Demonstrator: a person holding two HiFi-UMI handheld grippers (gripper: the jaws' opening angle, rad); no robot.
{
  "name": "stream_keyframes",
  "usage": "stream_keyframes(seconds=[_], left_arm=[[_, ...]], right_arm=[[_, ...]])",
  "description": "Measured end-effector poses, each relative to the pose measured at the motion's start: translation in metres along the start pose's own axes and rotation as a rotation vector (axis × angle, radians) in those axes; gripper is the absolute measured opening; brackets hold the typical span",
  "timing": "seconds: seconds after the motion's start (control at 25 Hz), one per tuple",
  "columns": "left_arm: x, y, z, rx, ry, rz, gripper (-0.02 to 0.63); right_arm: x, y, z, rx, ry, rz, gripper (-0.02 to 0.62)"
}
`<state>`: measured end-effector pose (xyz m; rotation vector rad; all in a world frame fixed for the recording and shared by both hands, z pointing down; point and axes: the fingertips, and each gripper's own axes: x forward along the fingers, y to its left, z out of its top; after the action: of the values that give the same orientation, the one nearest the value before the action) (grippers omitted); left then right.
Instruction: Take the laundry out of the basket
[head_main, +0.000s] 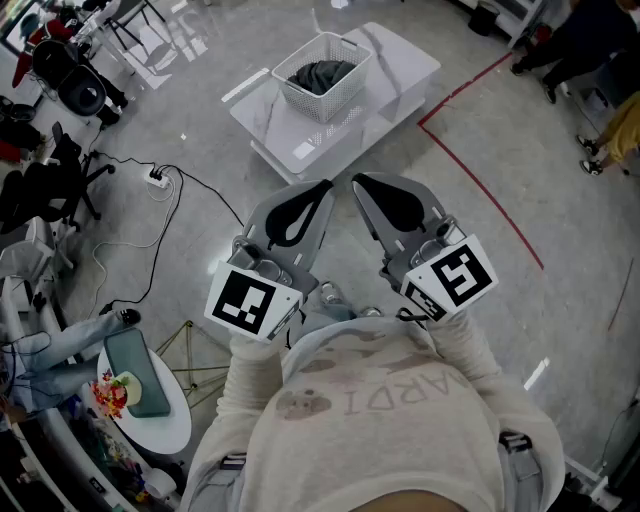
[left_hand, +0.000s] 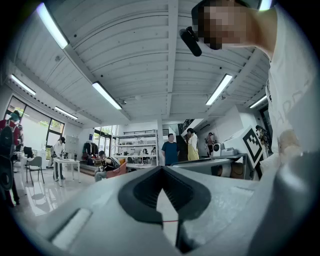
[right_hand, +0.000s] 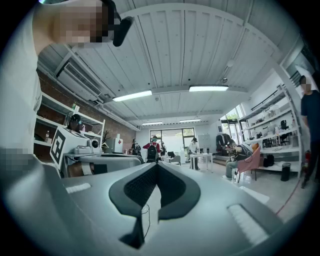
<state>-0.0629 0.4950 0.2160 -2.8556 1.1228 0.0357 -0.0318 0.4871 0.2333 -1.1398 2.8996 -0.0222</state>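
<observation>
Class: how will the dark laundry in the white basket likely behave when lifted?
The dark laundry lies crumpled, so it is probably floppy, draping from a pinch. It is likely light for its bulk. The openwork basket might snag it.

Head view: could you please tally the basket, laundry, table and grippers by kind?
Basket: 1
Laundry bundle: 1
Table: 1
Grippers: 2, the left gripper and the right gripper
Total: 5
</observation>
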Motion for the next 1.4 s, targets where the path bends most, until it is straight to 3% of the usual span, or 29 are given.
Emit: stream_keyframes(seconds=[0.44, 0.64, 0.92, 1.12, 1.4], left_arm=[[0.003, 0.023, 0.000, -0.011, -0.002, -0.015, 0.000], [0.004, 0.045, -0.002, -0.006, -0.022, -0.014, 0.000], [0.010, 0.076, -0.005, -0.021, -0.048, -0.037, 0.000], [0.021, 0.095, -0.012, -0.047, -0.050, -0.051, 0.000], [0.046, 0.124, -0.017, -0.047, -0.032, -0.009, 0.000]], right_arm=[[0.021, -0.004, 0.000, 0.000, 0.007, -0.011, 0.028], [0.042, -0.008, -0.002, 0.046, -0.019, -0.010, 0.028], [0.061, -0.010, -0.002, 0.032, -0.007, -0.012, 0.028], [0.072, -0.027, -0.009, 0.050, 0.019, -0.044, 0.026], [0.092, -0.064, -0.011, 0.076, 0.015, -0.037, 0.028]])
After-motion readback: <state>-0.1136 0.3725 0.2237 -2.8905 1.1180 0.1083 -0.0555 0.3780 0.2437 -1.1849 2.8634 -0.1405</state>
